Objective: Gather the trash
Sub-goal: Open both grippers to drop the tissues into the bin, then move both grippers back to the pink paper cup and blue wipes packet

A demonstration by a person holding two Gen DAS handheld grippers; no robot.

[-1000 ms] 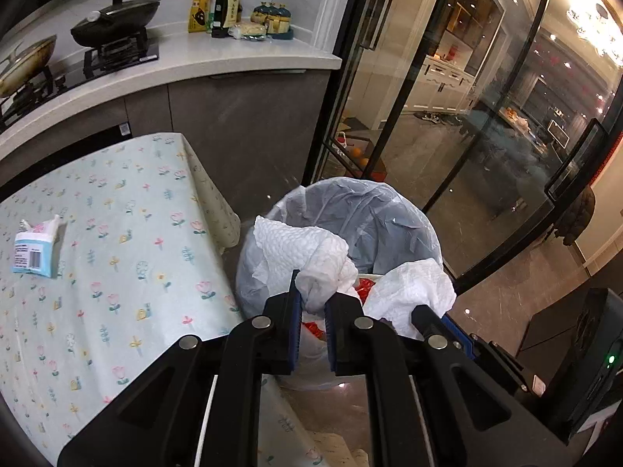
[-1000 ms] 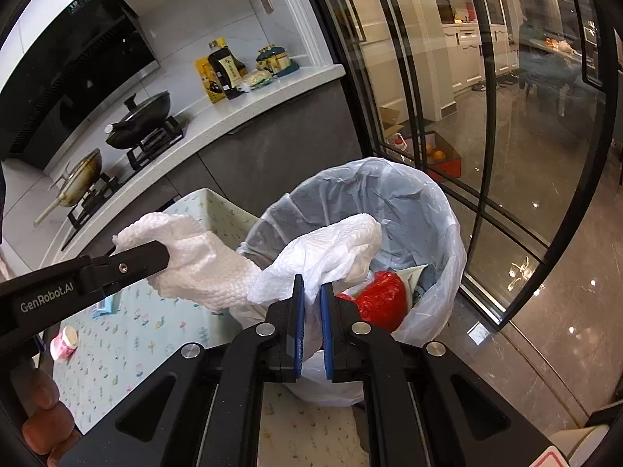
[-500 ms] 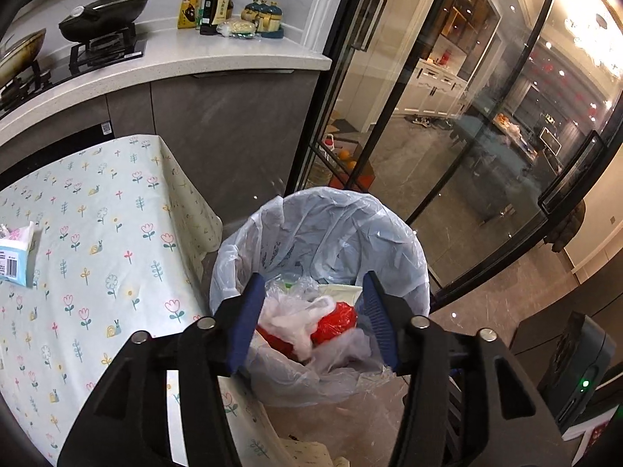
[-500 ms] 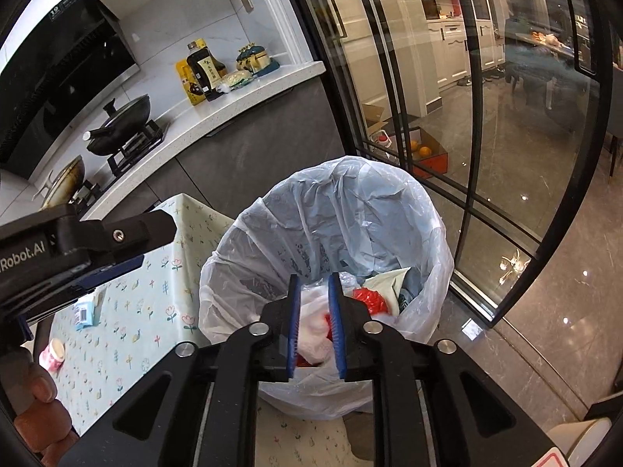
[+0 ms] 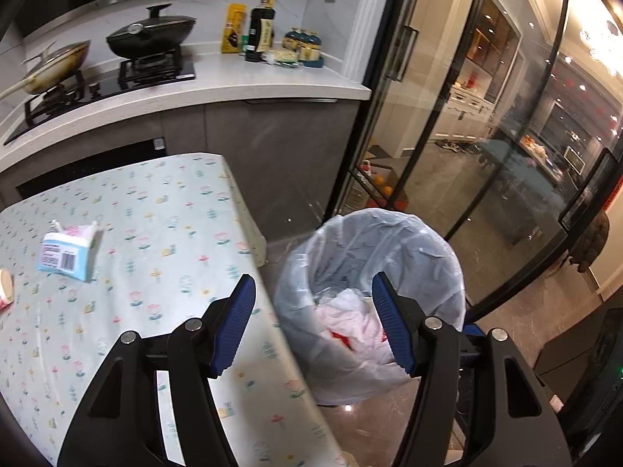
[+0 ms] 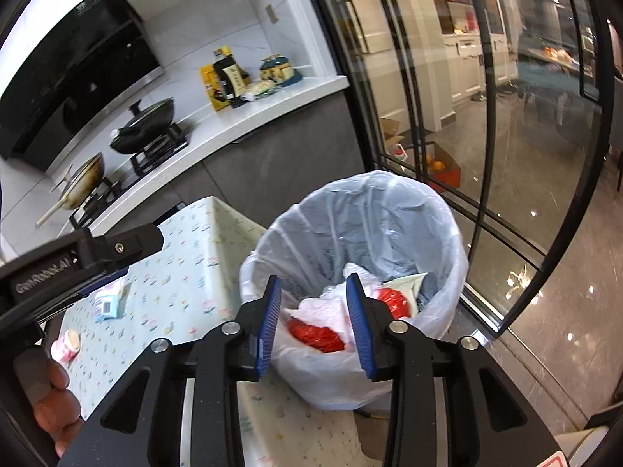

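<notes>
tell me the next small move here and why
Probably swing the left gripper over to the tissue pack on the table. Both grippers' jaws are opening with nothing between them, the white paper already lies in the bin, and the pack still sits out.

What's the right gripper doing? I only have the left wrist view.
Observer: The right gripper hangs over the bin, jaws opening, nothing between them.
Operator: Is there much red trash in there? I see slivers.
Observer: Two red lumps, one under the white plastic, the other further right.
Operator: What's cut off at my left edge?
Observer: A small pink and white cup, on the table near the tissue pack.
</notes>
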